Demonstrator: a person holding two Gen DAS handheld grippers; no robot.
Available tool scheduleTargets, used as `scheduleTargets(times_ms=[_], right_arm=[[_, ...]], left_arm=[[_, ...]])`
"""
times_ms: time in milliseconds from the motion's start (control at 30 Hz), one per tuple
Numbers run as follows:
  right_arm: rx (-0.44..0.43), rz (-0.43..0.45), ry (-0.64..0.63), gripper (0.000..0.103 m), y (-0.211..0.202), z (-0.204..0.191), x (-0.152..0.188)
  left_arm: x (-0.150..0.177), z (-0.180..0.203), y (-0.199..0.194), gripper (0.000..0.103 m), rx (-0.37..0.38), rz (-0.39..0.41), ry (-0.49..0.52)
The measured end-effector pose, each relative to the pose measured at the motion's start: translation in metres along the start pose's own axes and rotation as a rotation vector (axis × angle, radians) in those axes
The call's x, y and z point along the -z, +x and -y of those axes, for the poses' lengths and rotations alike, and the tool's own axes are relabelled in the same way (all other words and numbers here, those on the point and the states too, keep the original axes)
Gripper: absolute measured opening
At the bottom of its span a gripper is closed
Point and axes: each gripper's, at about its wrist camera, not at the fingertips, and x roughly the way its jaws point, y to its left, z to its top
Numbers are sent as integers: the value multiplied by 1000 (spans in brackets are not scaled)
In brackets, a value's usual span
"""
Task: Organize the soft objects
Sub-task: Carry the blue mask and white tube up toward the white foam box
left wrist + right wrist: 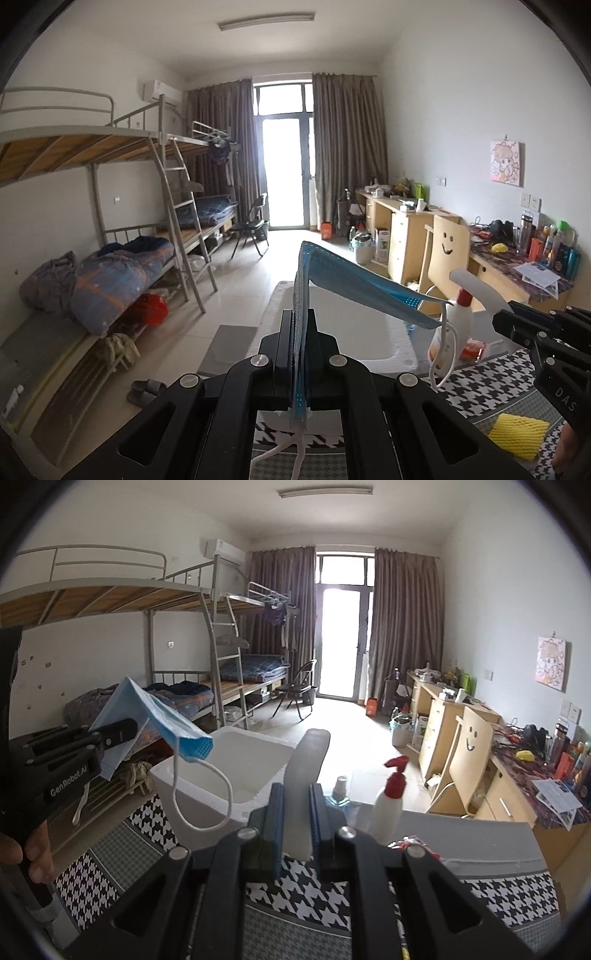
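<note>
Before you, the houndstooth table (317, 890) carries a foam box (236, 760), spray bottle (388, 805) and yellow sponge (517, 435).

Both grippers are matte black plastic linkages with round silver screw heads at the pivots. The left gripper (122, 734) carries white "GenRobot.AI" lettering along its side; the right gripper (506, 321) shows "DAS", probably part of a longer word. The right one's jaws have blue inner pads. A bare-skinned hand (33, 853) grips the handle below the lettering.

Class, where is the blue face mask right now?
The blue face mask is pinched in the left gripper, held up over the white foam box, left of the spray bottle.
</note>
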Motion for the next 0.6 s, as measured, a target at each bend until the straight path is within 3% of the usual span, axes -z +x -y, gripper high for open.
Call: scheduleTargets(times_ms=[600], right_arm=[[-86,-8,-37,16,27,-23,-12]], left_arm=[[6,-40,-7,4,-69,3,-63]])
